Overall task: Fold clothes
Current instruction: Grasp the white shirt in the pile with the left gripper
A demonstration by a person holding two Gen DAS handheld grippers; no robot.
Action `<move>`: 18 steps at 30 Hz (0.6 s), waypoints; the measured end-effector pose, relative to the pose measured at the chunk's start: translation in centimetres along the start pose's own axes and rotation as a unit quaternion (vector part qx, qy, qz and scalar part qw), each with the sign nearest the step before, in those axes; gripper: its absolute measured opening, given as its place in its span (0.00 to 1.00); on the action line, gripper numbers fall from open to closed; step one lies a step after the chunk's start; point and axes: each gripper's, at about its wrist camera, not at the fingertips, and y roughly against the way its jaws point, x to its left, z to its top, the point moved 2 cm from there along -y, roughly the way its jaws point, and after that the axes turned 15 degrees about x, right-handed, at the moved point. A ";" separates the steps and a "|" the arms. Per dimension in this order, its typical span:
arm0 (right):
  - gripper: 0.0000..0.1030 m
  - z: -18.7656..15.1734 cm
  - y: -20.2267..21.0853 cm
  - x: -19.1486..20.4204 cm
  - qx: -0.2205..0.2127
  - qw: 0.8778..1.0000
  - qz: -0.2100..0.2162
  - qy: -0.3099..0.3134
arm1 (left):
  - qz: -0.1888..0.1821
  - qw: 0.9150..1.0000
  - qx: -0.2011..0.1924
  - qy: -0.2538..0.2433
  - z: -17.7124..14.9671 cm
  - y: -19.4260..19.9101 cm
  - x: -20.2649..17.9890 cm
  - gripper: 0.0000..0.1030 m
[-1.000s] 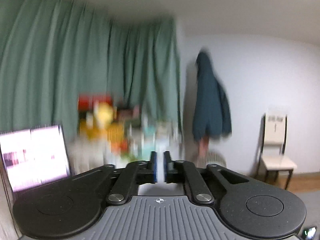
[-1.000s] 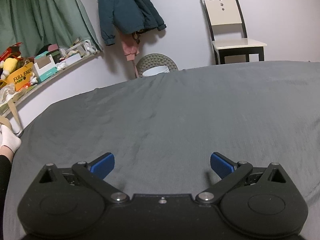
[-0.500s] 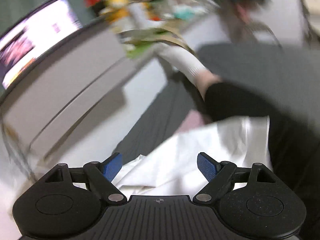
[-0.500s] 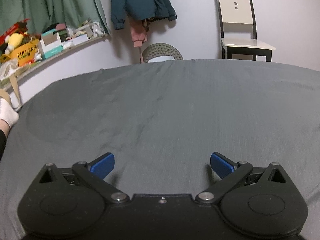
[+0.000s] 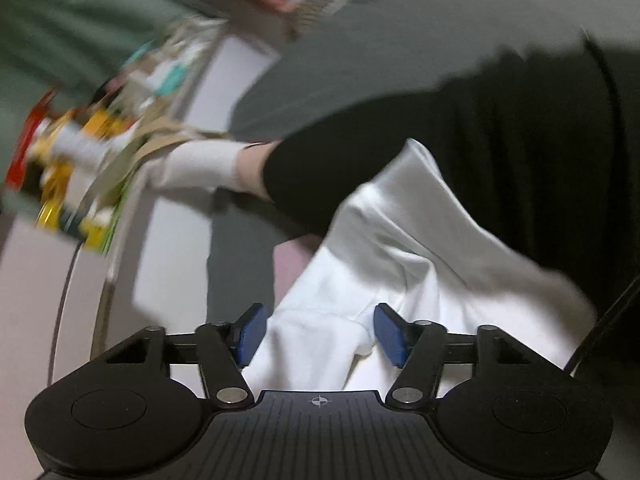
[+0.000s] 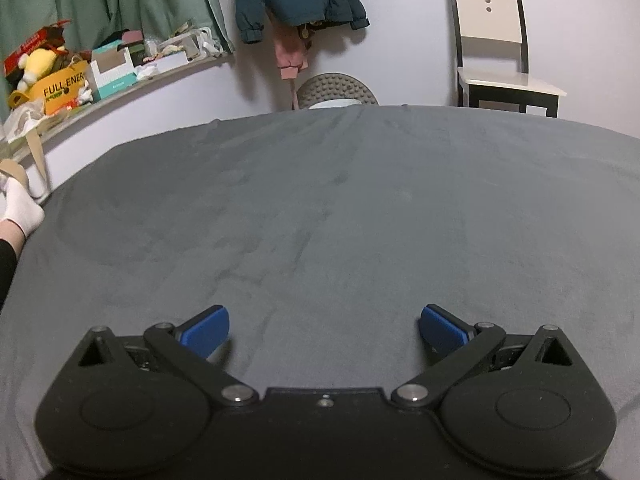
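The left gripper (image 5: 318, 334) has its blue-padded jaws spread apart, a bunched fold of the white garment (image 5: 404, 256) rising between them without being pinched. That garment lies crumpled just beyond, against a person's black-clad leg (image 5: 400, 160) ending in a white sock (image 5: 200, 166) to the left. The right gripper (image 6: 324, 330) also stands wide apart, holding nothing, low over the bare grey bedsheet (image 6: 340, 200); a chair (image 6: 496, 40) stands at the far right.

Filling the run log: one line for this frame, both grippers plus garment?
left gripper: open, over white garment | right gripper: open, over bare grey bedsheet | fold: not started
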 end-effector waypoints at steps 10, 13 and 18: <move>1.00 0.1 -0.3 0.2 0.005 1.000 0.003 0.006 | 0.052 0.997 -0.002 -0.050 0.7 0.7 -0.1 0.06; 1.00 0.1 -0.3 0.4 0.005 1.000 0.003 0.007 | 0.121 0.992 -0.037 0.018 0.5 3.3 2.4 0.06; 1.00 0.2 0.1 0.7 -0.001 1.000 0.005 0.009 | 0.264 0.955 -0.112 0.074 0.7 10.4 6.6 0.06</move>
